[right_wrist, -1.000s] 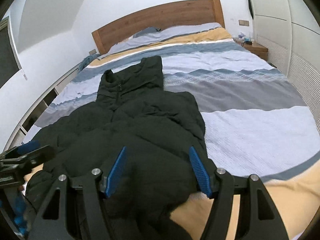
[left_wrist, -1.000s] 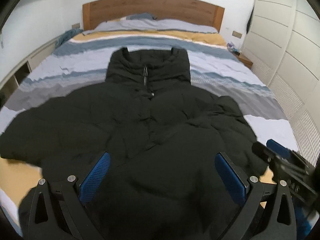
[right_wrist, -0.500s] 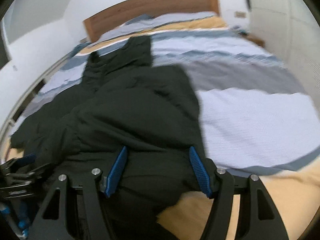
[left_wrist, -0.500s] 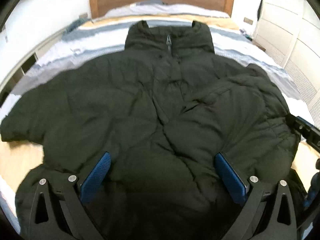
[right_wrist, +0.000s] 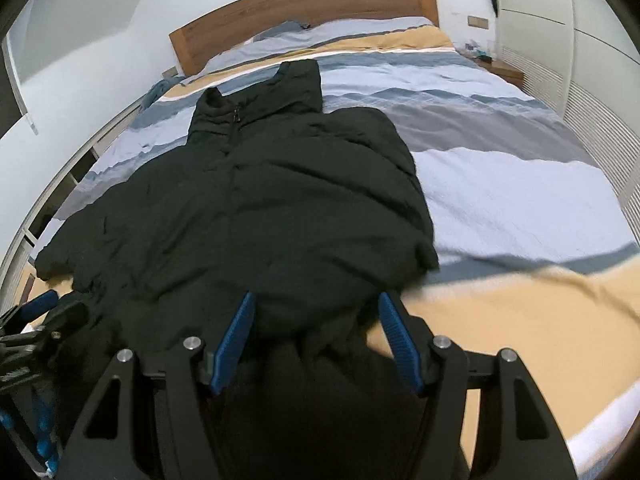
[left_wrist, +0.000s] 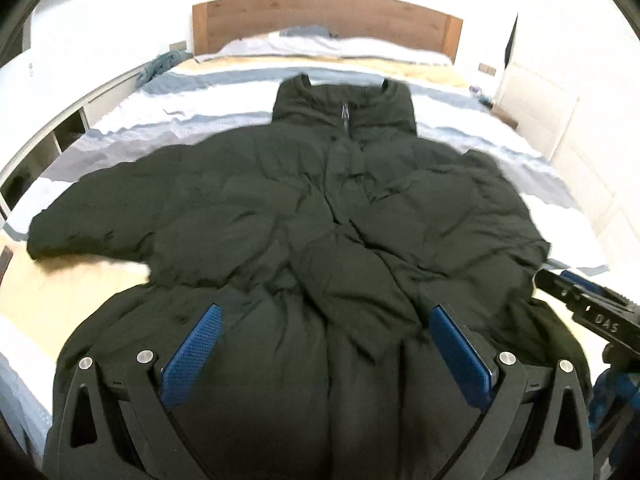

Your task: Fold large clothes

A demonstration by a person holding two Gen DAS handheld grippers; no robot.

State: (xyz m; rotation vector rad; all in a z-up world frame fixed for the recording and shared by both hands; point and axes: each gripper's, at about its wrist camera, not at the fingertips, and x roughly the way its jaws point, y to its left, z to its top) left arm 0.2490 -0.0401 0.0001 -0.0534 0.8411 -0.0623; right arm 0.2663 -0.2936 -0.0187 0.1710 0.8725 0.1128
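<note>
Two grippers hover over a black puffer jacket (left_wrist: 320, 208) spread front-up on the striped bed (right_wrist: 500, 168), collar toward the wooden headboard (left_wrist: 320, 16). Left gripper (left_wrist: 324, 344) and right gripper (right_wrist: 316, 340) both stand spread wide above the hem, clamping nothing.

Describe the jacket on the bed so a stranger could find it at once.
Start at the wooden headboard and come down the striped duvet. The jacket lies spread across it, collar toward the headboard. It is the only dark, puffy, zipped garment on the pale bedding.
</note>
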